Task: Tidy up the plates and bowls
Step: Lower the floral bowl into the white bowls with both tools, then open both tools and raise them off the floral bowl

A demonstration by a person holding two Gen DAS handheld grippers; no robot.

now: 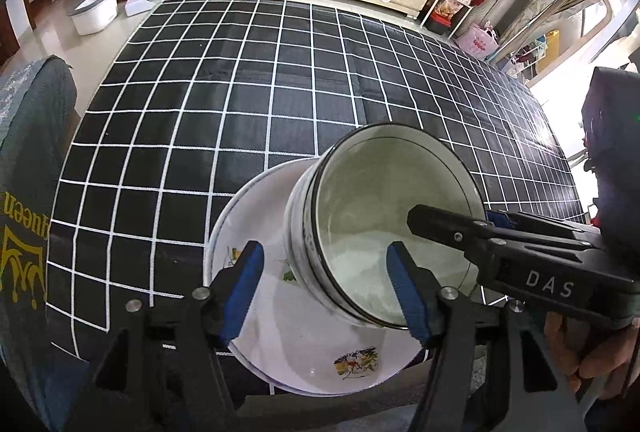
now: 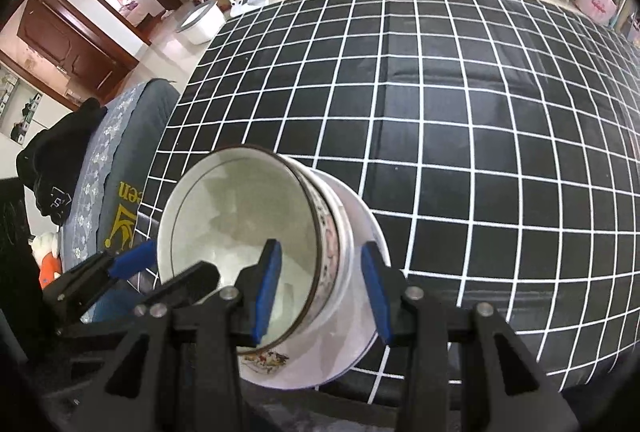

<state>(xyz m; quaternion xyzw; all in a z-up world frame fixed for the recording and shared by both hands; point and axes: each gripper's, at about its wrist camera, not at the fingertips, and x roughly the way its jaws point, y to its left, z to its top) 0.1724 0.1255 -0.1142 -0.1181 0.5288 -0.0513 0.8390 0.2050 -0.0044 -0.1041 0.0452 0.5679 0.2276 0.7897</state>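
**Tilted bowl on the plates, both tongs spread wide**

Through my left wrist camera, the left gripper (image 1: 324, 292) has its two blue-padded fingers (image 1: 244, 288) set wide apart. Between them I see the stack of white plates (image 1: 304, 352) with small painted pictures on the top one, and the lower side of the bowl (image 1: 384, 216). The right pad crosses in front of the bowl's near rim; I cannot tell whether it touches the rim or only hangs in front of it. The left pad hangs over the plate surface and grips nothing.

The bowl is white with a dark rim line and a patterned band outside. It is tipped steeply on its side, mouth toward the cameras, resting on the top plate at the near edge of the black tablecloth (image 1: 248, 103) with its white grid.

My right gripper (image 2: 322, 296) also stands apart. In its own view one blue pad sits inside the bowl (image 2: 240, 216), the other outside the wall, so the rim lies between them with a visible gap on the outer side. It is not clamped. In the left view the right gripper (image 1: 448, 222) reaches in from the right, one black finger tip inside the bowl mouth.
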